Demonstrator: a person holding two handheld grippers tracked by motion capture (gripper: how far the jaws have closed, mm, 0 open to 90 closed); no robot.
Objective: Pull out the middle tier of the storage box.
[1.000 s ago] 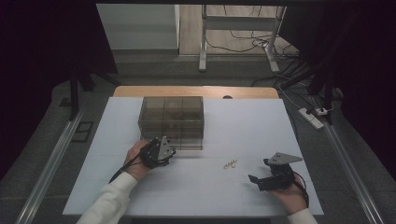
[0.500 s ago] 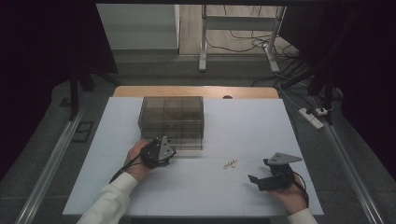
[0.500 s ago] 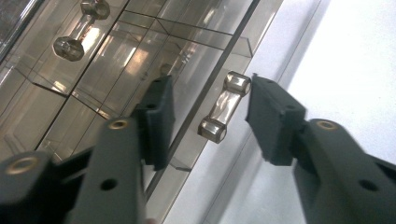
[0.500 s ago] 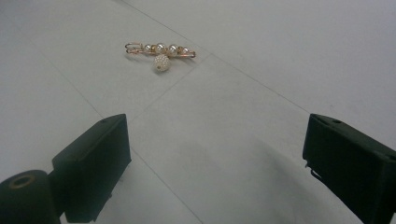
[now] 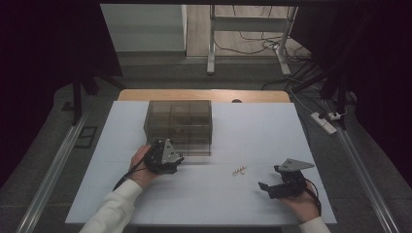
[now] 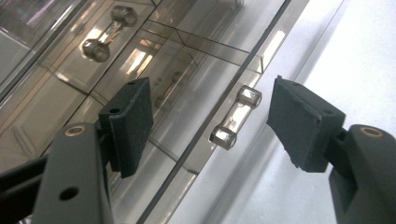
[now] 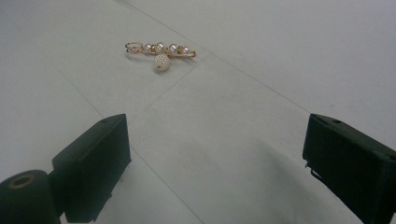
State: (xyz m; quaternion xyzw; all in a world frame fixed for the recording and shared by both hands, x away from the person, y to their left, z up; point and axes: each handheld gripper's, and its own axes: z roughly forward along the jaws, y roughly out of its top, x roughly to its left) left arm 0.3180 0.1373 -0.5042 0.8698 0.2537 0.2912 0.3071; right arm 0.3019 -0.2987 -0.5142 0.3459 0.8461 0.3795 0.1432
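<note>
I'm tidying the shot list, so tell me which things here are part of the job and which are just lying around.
In the job:
- left gripper, jaws just been opening, astride the drawer handle, not pressing it
- clear drawer box
- pearl brooch
- right gripper, open, facing the brooch

Lying about:
- power strip on the floor
- cables behind the table

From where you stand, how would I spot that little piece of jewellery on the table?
Start at the smoky clear drawer box on the white table. Look nearer and rightward, towards the right gripper: the hair clip lies alone, gold, with a row of pearls and one beaded ball.
</note>
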